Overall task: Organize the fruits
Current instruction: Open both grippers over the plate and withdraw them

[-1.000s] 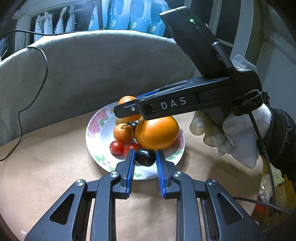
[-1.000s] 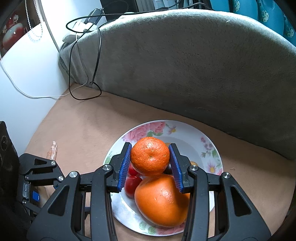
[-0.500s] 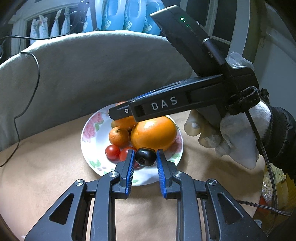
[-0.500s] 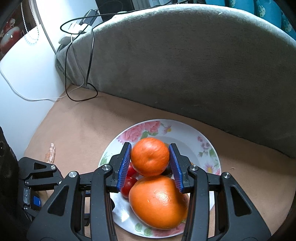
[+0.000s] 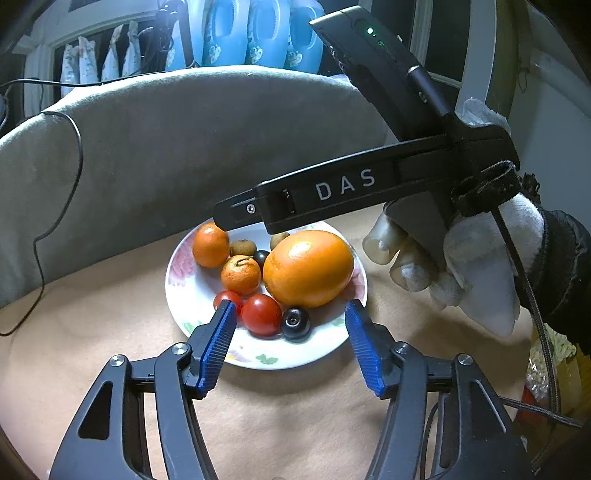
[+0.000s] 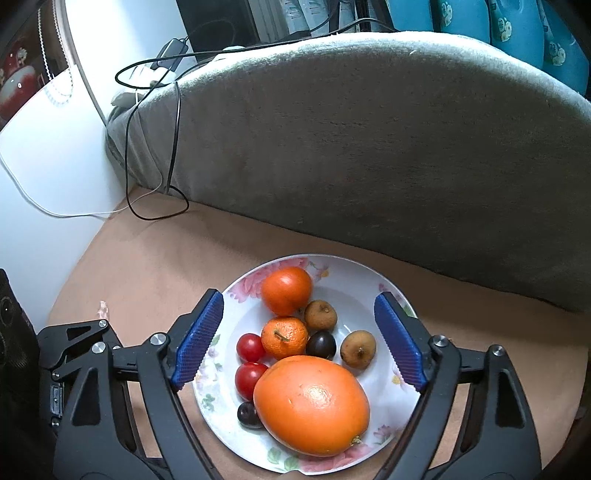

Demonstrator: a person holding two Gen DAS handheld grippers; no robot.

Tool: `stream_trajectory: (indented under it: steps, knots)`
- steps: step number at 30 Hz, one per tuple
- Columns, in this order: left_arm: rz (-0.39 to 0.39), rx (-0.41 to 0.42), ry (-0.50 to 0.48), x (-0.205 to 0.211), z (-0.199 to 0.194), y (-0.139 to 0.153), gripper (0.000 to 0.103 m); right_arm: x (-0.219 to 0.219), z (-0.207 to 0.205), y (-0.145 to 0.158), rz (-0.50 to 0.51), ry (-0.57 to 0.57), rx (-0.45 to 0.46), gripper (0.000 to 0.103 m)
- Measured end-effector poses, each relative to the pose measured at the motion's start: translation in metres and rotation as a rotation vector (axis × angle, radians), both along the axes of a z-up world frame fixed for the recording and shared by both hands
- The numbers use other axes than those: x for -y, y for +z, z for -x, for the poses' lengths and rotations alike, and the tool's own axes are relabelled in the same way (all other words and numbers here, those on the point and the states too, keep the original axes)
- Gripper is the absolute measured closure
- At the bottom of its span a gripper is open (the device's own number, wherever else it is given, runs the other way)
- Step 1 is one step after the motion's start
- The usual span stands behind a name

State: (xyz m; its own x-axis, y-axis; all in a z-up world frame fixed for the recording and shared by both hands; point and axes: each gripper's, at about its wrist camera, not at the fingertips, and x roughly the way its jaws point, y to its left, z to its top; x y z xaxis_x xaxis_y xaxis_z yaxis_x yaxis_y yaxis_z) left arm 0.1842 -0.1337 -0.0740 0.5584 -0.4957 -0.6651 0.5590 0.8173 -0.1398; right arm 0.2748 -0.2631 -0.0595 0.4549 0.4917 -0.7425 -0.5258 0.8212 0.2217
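A white flowered plate on the tan cushion holds a large orange, two tangerines, two red tomatoes, dark plums and small brown fruits. My left gripper is open and empty, at the plate's near rim just behind a plum. My right gripper is open and empty, above the plate; in the left wrist view its body hangs over the plate's far side.
A grey sofa back rises behind the plate. Black and white cables hang over its left end. Blue bottles stand behind it. A gloved hand holds the right gripper. Snack packets lie at the right edge.
My left gripper opened and let go of the dark plum, which lies on the plate. My right gripper opened and let go of the tangerine, which lies at the plate's far side.
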Motion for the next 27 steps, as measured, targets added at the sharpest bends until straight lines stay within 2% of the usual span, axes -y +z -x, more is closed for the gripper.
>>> stream_trajectory:
  steps: [2, 17, 27]
  knots:
    - [0.000, 0.000, 0.004, 0.000, -0.001, 0.000, 0.033, 0.000, 0.001, 0.000, 0.000, -0.004, 0.001, 0.013]
    - [-0.003, 0.012, 0.021, -0.007, 0.005, 0.001, 0.033, 0.003, 0.003, 0.004, 0.018, -0.043, 0.015, 0.011]
    - [-0.003, 0.024, 0.029, -0.008, 0.008, 0.007, 0.033, 0.003, 0.013, 0.008, -0.006, -0.025, -0.004, 0.011]
